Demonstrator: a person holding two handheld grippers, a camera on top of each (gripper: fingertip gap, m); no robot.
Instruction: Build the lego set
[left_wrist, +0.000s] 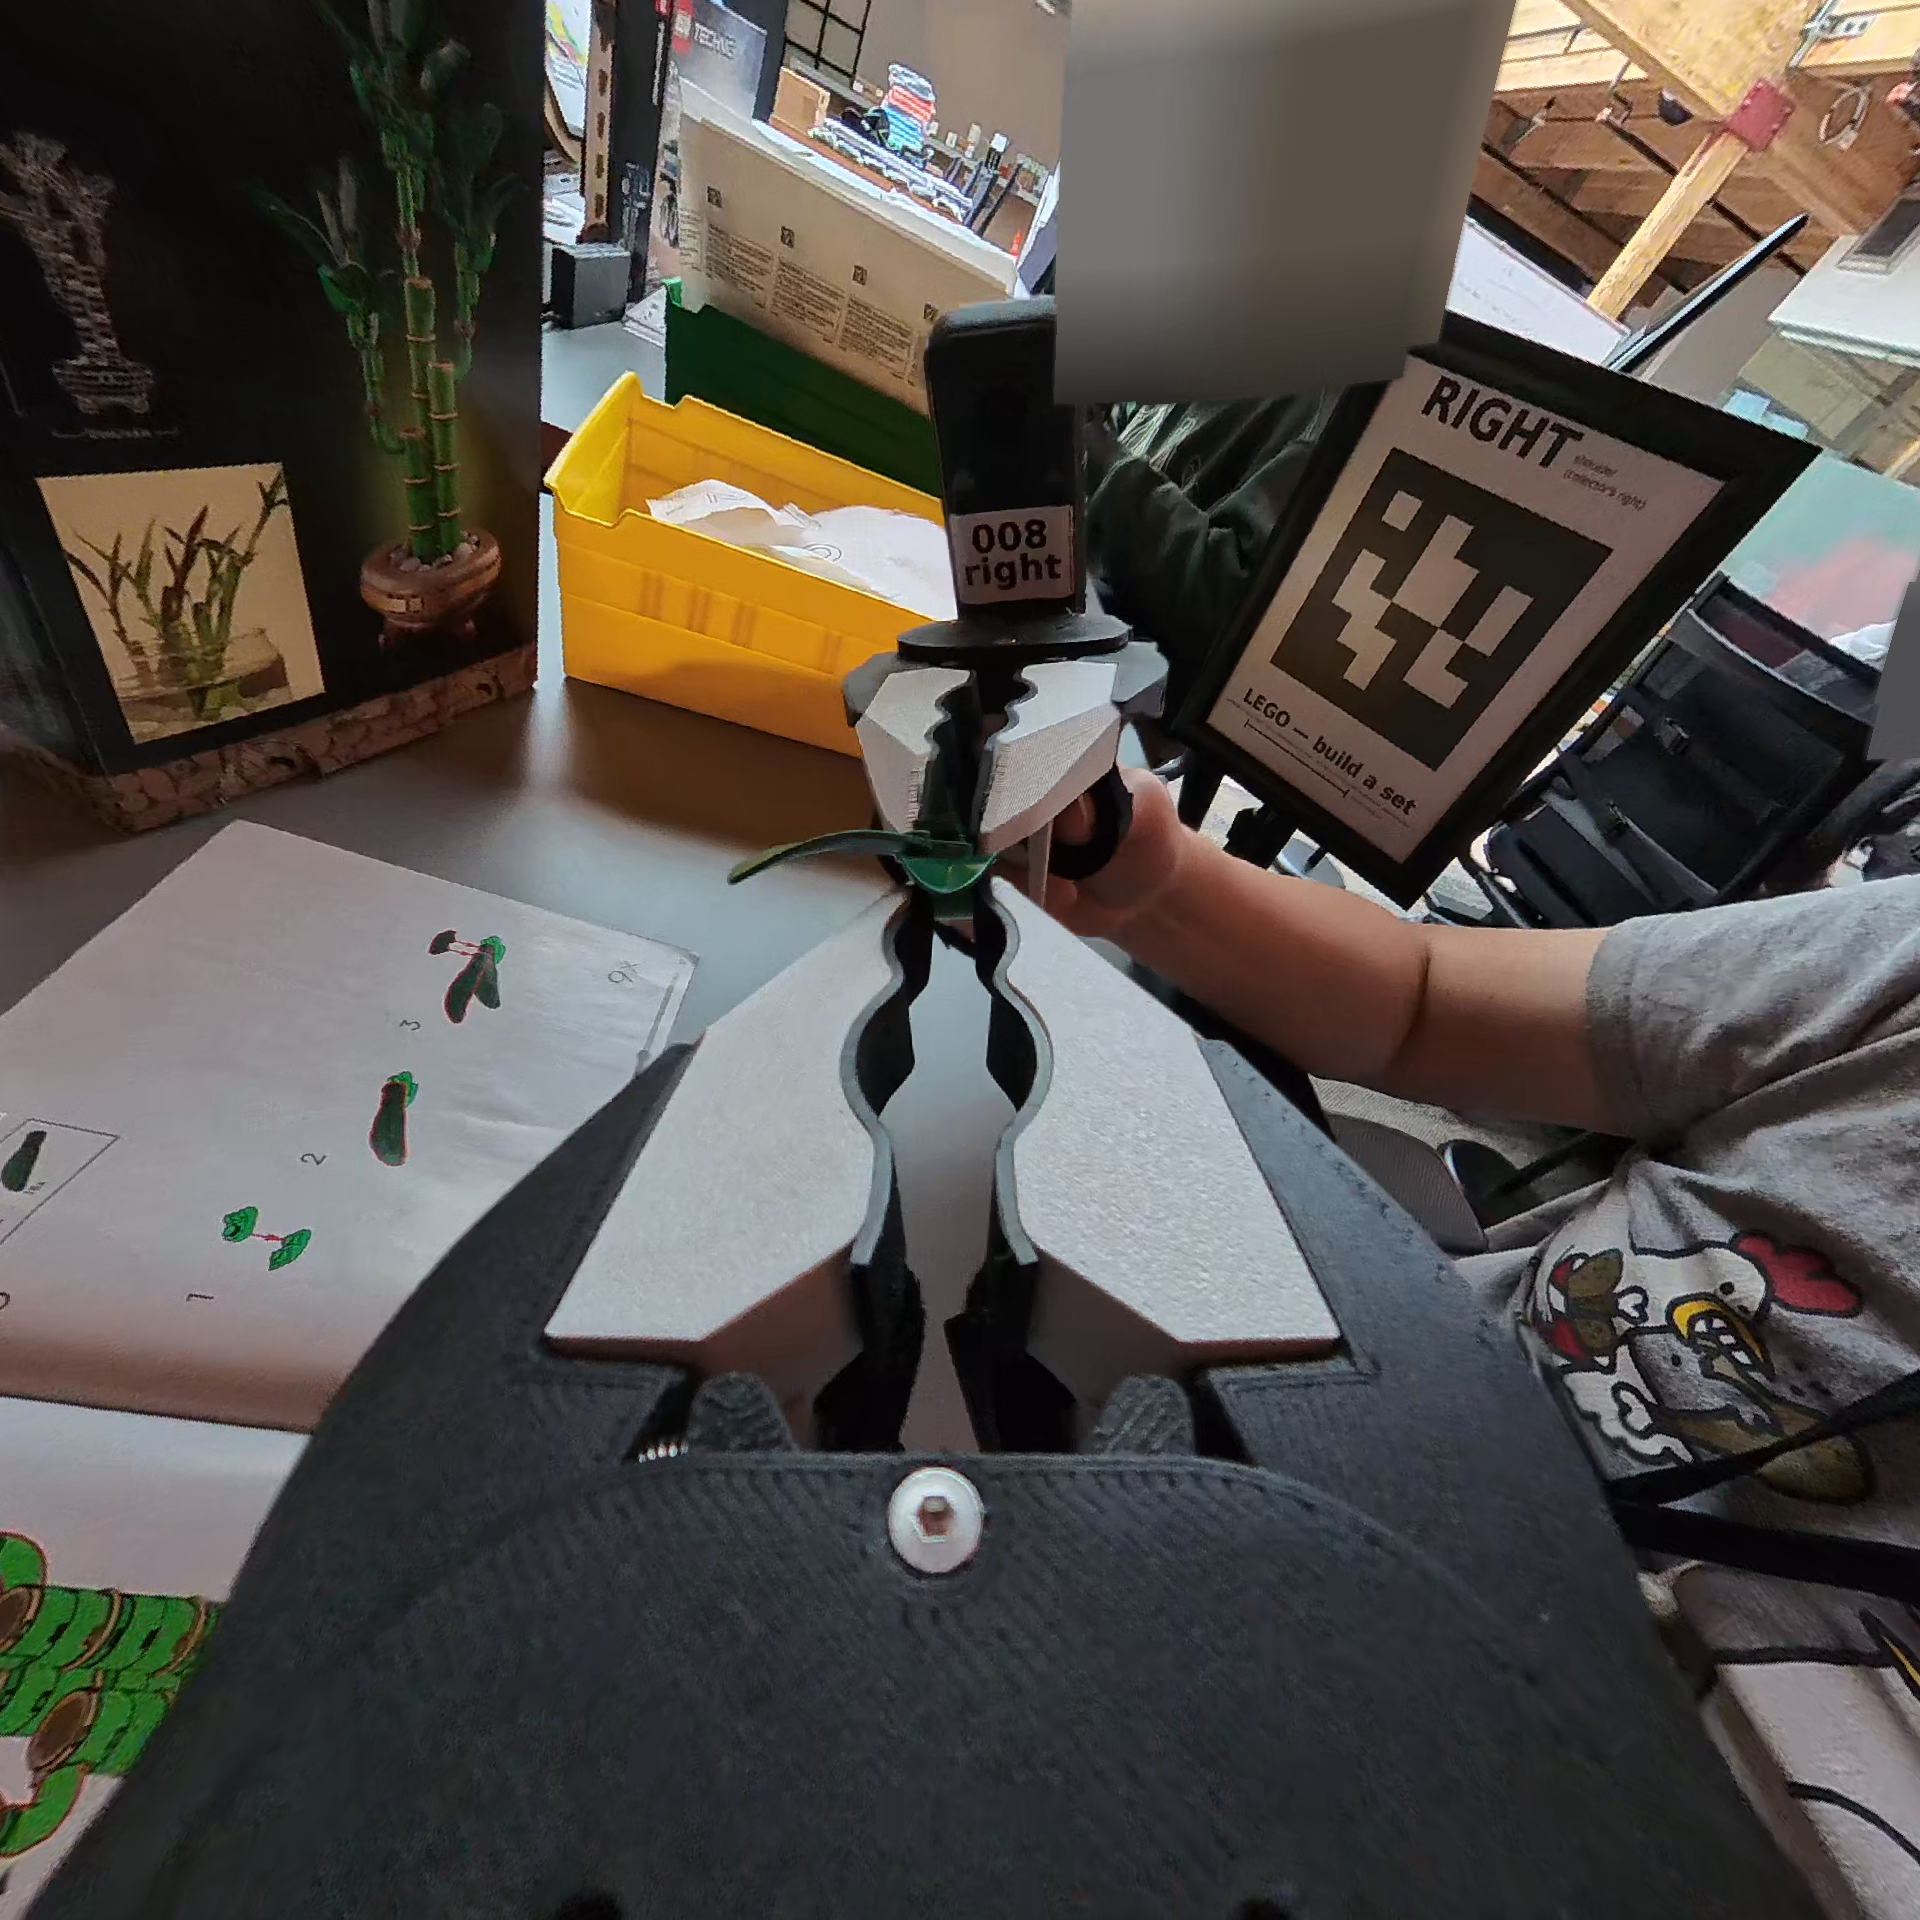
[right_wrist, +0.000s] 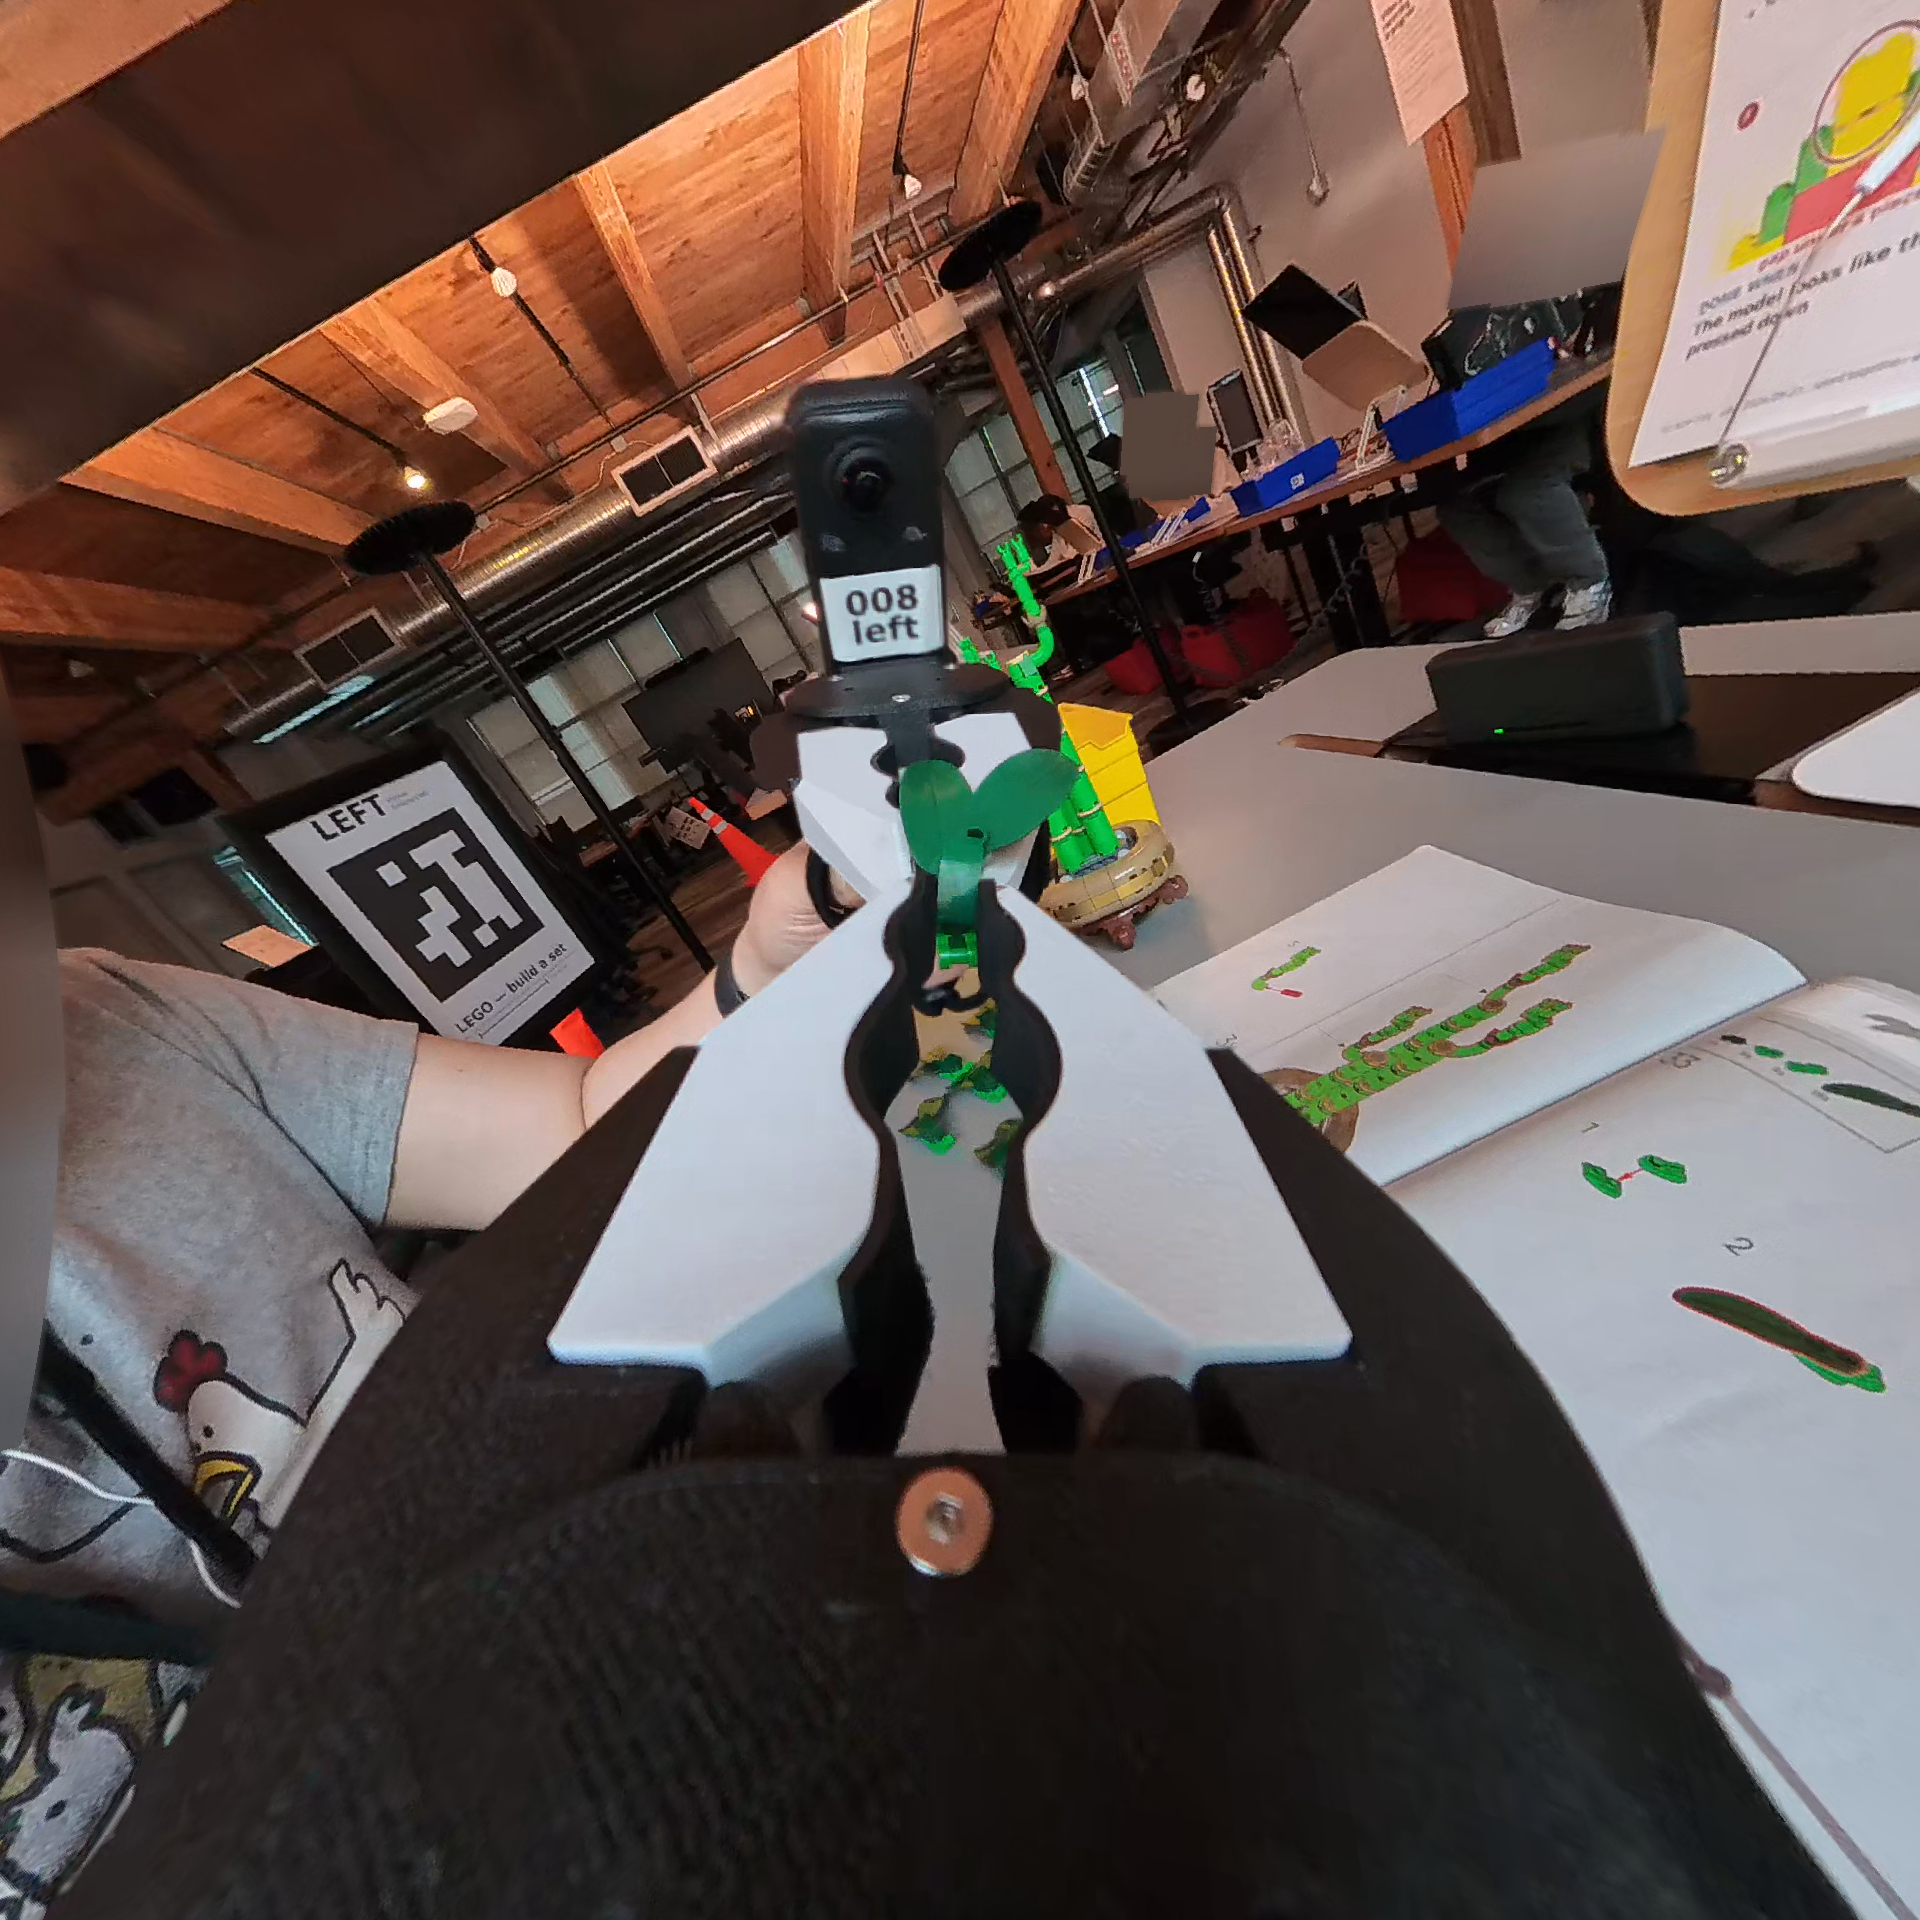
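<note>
Meeting tip to tip above the tabletop's near edge, the left gripper (left_wrist: 940, 920) and right gripper (right_wrist: 951, 914) both pinch the green leaf piece (right_wrist: 961, 821), steadying it for pressing parts together beside the instruction booklet (left_wrist: 312, 1091).

Open workshop-lab: exposed timber ceiling (right_wrist: 665, 260), metal ducting (right_wrist: 623, 520), long benches (right_wrist: 1455, 436) with blue parts bins (right_wrist: 1465, 400).

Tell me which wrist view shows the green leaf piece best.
Right wrist view. The green leaf piece faces the camera, its rounded blades spread above the right gripper tips. In the left wrist view it appears edge-on, a thin dark sliver pinched between both grippers' tips.
</note>
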